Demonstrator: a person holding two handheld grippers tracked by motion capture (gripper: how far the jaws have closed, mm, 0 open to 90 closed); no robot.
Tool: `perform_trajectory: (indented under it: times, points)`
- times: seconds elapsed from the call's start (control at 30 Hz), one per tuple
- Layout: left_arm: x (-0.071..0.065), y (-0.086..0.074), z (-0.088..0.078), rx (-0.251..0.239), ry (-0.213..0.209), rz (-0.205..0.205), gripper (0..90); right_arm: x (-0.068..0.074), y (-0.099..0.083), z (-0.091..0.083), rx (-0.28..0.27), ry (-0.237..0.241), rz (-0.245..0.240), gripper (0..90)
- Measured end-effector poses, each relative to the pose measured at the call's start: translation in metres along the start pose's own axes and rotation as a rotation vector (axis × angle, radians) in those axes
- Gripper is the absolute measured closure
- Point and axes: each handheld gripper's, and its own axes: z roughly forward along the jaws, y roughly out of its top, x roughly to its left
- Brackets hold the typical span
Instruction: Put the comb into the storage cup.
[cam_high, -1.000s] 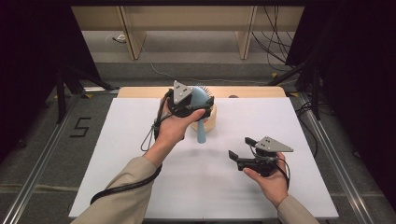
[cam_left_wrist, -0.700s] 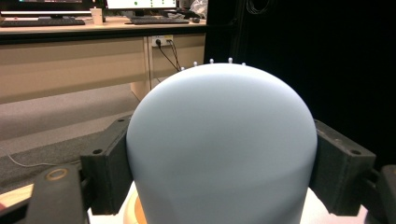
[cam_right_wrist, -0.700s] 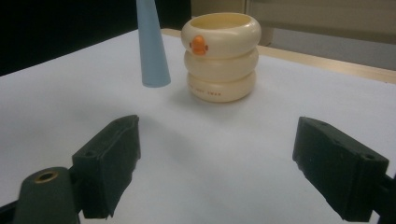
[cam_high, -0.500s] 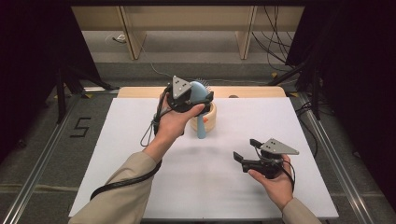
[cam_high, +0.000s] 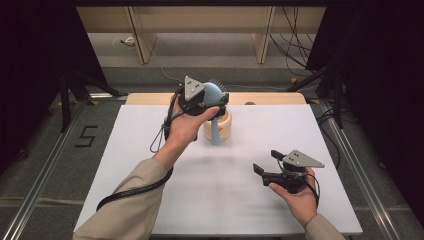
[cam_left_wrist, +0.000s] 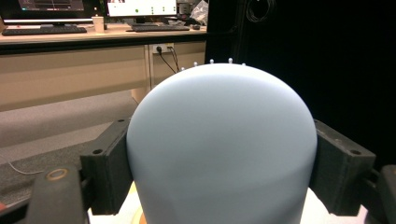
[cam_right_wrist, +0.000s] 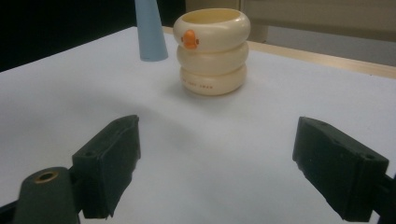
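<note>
The pale blue plastic hairbrush (cam_high: 214, 102) is pinched by its domed head in the left gripper (cam_high: 207, 102), handle hanging beside the cream ringed cup (cam_right_wrist: 213, 51) at the far middle of the white worktop (cam_high: 150, 165). It looks light and stiff, though that smooth back could slip (the bristle side is hidden); the narrower neck seems a surer hold. The right gripper (cam_right_wrist: 229, 172) hovers spread and empty.

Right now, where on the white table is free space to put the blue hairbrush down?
The left gripper holds the blue hairbrush beside the cream ringed cup near the table's far edge; that spot is crowded. Bare white table lies in the middle between cup and right gripper, along the left side, and at the far right corner.
</note>
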Motion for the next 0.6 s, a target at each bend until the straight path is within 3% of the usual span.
perform_trajectory:
  times: [0.6]
  points:
    - [0.0032, 0.01, 0.0021, -0.016, 0.011, 0.0, 19.4, -0.0026, -0.002, -0.0031, 0.001, -0.005, 0.013, 16.2]
